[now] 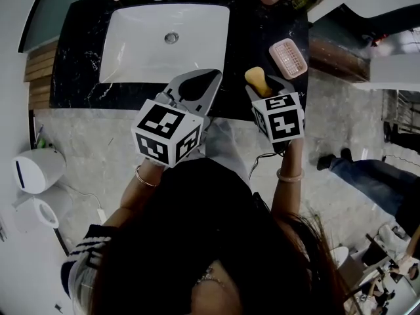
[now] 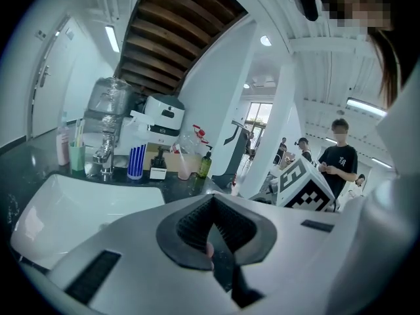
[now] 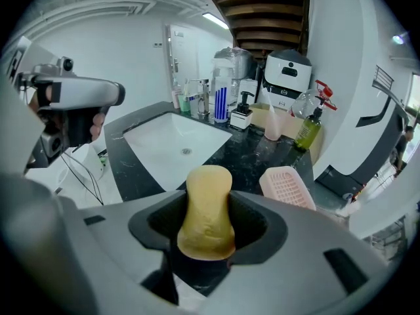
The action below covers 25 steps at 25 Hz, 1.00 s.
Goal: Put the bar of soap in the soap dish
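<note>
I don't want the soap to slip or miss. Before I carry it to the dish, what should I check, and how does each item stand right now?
1. Soap held: ok. The right gripper is shut on the bar of soap, which sticks out ahead of the jaws.
2. Dish free: ok. The soap dish holds nothing.
3. Soap over dish: not ok. The dish lies ahead and to the right, on the counter.
4. Way clear: ok. Nothing stands between soap and dish.
5. Left gripper aside: ok. It is shut and empty, off to the left by the sink.
</note>
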Tool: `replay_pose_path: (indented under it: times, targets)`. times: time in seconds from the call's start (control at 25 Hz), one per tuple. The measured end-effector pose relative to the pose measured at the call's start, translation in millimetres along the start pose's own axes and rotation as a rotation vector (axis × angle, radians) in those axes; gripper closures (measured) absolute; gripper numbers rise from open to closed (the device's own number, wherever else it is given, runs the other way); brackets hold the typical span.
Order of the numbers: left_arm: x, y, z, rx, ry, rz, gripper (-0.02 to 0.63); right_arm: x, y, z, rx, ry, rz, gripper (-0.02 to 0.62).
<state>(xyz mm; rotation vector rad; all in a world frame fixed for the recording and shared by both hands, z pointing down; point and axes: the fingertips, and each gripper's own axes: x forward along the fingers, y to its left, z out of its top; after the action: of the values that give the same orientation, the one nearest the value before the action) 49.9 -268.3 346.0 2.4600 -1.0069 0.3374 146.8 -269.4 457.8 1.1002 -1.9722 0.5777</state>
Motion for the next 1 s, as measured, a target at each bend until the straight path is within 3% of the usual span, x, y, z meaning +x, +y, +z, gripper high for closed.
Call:
replay_pose_path:
  times: [1.0]
  targets:
    - [75,-23,14,0.018,0.036,-0.034,0.604,-6,-106,-2,0.031,-0.014,-0.069,0.391]
